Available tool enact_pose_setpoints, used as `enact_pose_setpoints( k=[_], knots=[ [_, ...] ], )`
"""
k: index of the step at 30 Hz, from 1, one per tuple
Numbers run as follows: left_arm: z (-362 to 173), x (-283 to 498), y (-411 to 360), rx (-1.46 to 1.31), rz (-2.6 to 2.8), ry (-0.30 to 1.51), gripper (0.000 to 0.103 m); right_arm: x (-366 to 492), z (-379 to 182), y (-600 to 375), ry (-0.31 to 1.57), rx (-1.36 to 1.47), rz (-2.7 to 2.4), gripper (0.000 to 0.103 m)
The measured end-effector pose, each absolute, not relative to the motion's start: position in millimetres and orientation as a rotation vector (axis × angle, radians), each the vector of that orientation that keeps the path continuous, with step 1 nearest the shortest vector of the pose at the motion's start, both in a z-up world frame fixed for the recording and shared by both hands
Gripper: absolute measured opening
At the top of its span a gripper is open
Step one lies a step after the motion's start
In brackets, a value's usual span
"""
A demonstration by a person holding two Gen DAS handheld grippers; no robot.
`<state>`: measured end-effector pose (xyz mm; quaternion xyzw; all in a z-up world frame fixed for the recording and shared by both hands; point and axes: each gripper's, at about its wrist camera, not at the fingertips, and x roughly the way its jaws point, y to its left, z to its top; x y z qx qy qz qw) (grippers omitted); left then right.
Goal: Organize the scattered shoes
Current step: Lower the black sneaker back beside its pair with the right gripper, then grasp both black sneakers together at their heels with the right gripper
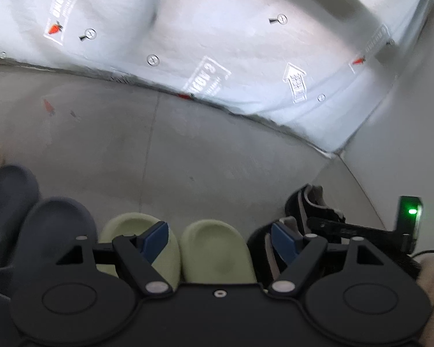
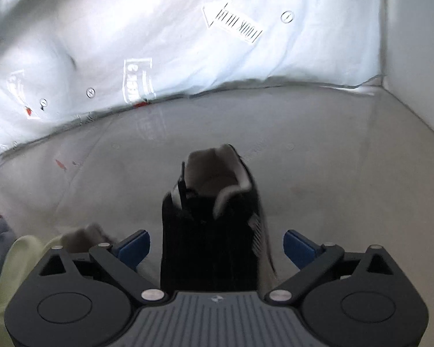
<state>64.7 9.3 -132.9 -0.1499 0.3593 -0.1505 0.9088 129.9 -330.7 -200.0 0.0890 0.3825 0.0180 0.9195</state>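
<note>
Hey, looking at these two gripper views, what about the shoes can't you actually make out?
- Black sneaker, right wrist view: toe end hidden behind the right gripper; edges motion-blurred.
- Second black sneaker, left wrist view: mostly hidden by the right gripper's body.
- Green slippers, left wrist view: back halves covered by the left gripper.
- Grey slippers, left wrist view: cut off by the left edge.
- Wall sheet lettering: blurred, unreadable.

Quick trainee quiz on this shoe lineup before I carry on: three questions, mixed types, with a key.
1. True or false: the right gripper is clamped on the black sneaker.
2. Which shoes lie below the left gripper? A) green slippers B) grey slippers C) boots
3. Fill in: the shoes stand on a grey ____.

Key: 1 false, fingers apart; 2 A; 3 floor.
</note>
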Motion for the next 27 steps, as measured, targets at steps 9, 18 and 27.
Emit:
enact_pose_setpoints(
  k=[9,18,27],
  knots=[
    [-134.6,74.2,23.7,-0.392,-0.251,0.745,0.08,133.1,-214.6,-333.0,0.783,0.056,0.182,0.077],
    [-132.0,75.5,0.5,-0.32,-0.345,0.767,0.08,82.7,-208.7,-329.5,0.826,0.026,0.309,0.076],
    [-130.8,71.4,5.8,-0.31,-0.325,0.763,0.08,63.0,-182.5,-319.0,0.812,0.082,0.14,0.085]
  ],
)
